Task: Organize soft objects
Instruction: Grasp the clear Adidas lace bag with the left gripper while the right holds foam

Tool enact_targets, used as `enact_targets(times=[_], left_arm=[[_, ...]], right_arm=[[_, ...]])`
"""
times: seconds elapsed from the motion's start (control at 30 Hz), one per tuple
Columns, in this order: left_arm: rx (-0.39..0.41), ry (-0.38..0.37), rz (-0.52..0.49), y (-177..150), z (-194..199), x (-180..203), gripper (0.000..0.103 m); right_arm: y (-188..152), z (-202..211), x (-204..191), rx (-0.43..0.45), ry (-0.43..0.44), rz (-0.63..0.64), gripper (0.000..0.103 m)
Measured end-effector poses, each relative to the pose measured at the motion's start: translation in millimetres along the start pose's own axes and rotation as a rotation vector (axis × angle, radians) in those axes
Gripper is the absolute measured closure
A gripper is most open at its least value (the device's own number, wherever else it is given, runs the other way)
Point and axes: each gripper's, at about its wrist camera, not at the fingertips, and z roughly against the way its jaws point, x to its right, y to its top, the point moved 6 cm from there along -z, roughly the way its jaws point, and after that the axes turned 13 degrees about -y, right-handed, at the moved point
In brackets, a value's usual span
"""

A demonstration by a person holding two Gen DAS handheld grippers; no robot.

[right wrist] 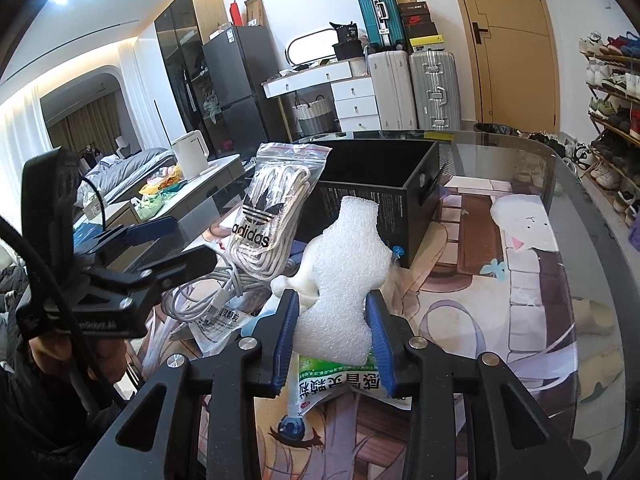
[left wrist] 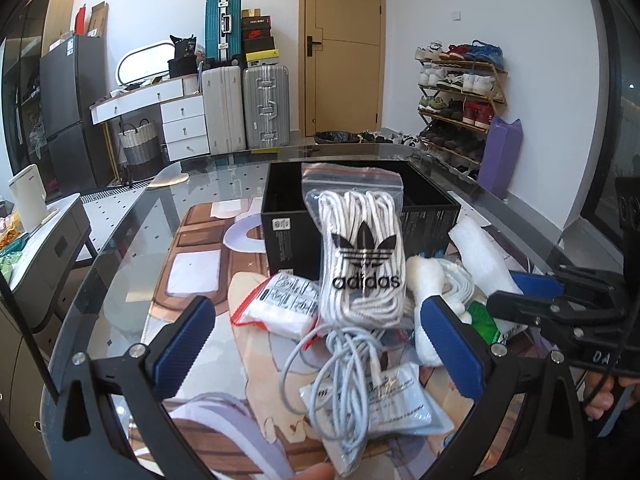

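Observation:
A clear adidas bag of white laces [left wrist: 360, 248] leans upright against the open black box [left wrist: 280, 216] on the glass table; it also shows in the right wrist view [right wrist: 268, 220]. My left gripper [left wrist: 316, 344] is open, its blue pads either side of the soft pile, just short of the bag. A coiled white cable [left wrist: 340, 372] and flat plastic packets [left wrist: 384, 396] lie between its fingers. My right gripper [right wrist: 332, 340] is shut on a white foam sheet [right wrist: 344, 280], held above a green printed packet [right wrist: 340, 388]. The black box [right wrist: 380, 196] stands just beyond.
The table's curved glass edge [left wrist: 120, 232] runs left. A red-edged white packet [left wrist: 280, 304] lies left of the bag, white foam pieces [left wrist: 480, 256] right of it. A purple bag [left wrist: 500, 156], shoe rack, suitcases and drawers stand beyond the table.

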Motion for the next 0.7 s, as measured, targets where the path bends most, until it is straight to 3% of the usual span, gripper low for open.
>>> enact_targets(times=[0.33, 0.5, 0.7], left_arm=[[-0.061, -0.011, 0.027, 9.3, -23.7, 1.0, 0.002], [-0.093, 0.008, -0.016, 13.2, -34.5, 9.6, 0.003], [-0.141, 0.008, -0.008, 13.2, -45.5, 12.8, 0.016]], right_arm=[[1.9, 8.1, 3.9, 0.021, -0.001, -0.009, 0.068], [1.4, 8.2, 3.9, 0.024, -0.005, -0.013, 0.068], [2.8, 8.8, 5.0, 0.024, -0.007, -0.014, 0.068]])
